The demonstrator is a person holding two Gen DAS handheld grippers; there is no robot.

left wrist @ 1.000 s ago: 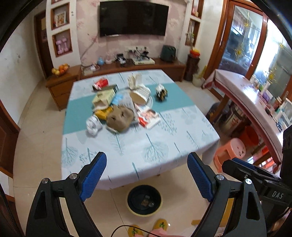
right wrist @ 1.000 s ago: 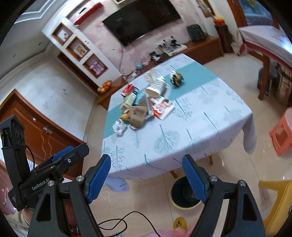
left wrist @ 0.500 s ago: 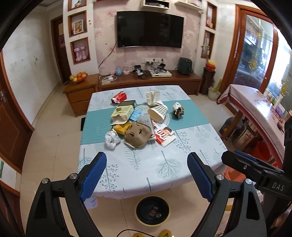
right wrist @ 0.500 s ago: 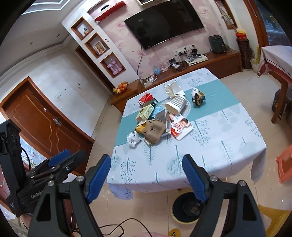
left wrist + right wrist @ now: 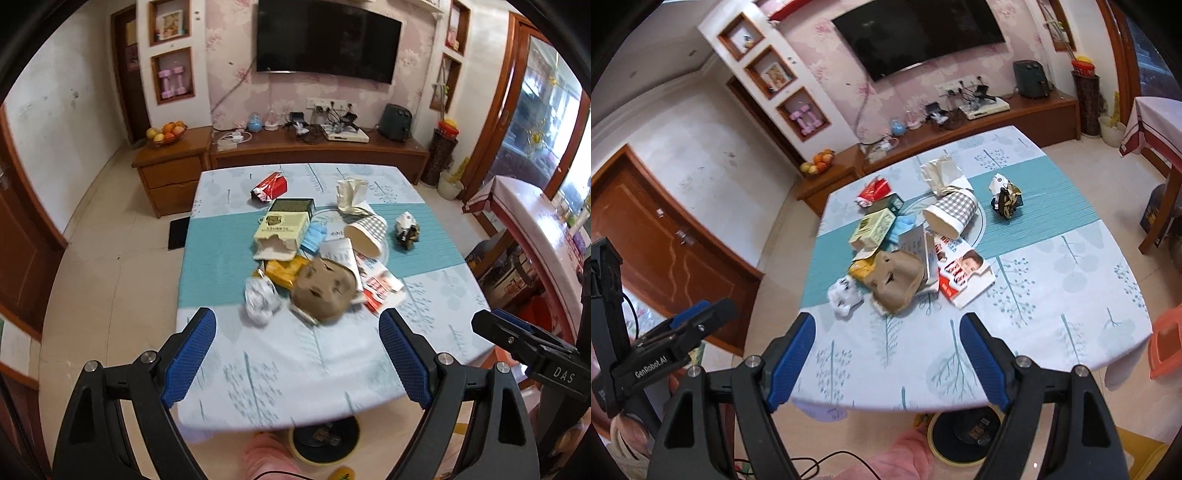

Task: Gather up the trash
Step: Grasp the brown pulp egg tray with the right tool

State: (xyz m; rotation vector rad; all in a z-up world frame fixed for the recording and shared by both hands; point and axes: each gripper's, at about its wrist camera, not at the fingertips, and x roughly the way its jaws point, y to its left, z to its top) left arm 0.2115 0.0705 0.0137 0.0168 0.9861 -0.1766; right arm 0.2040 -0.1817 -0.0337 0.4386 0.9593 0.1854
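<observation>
A heap of trash lies mid-table: a brown crumpled paper bag (image 5: 323,291) (image 5: 895,278), a white crumpled wrapper (image 5: 260,297) (image 5: 844,295), a checked paper cup (image 5: 367,230) (image 5: 951,214) on its side, a pale green box (image 5: 280,236) (image 5: 873,230), a red-and-white chocolate box (image 5: 964,277), a red packet (image 5: 269,188) and a foil wrapper (image 5: 406,230) (image 5: 1004,197). My left gripper (image 5: 295,358) is open and empty over the near table edge. My right gripper (image 5: 886,360) is open and empty there too.
The table has a pale tree-print cloth (image 5: 314,373) with a teal band. A round black-and-yellow base (image 5: 323,439) sits on the floor under the near edge. A wooden TV cabinet (image 5: 317,151) stands behind. An orange stool (image 5: 1167,347) is at the right.
Both grippers have moved closer to the table and lower; the trash heap now looks larger and nearer. Both stay open and empty.
</observation>
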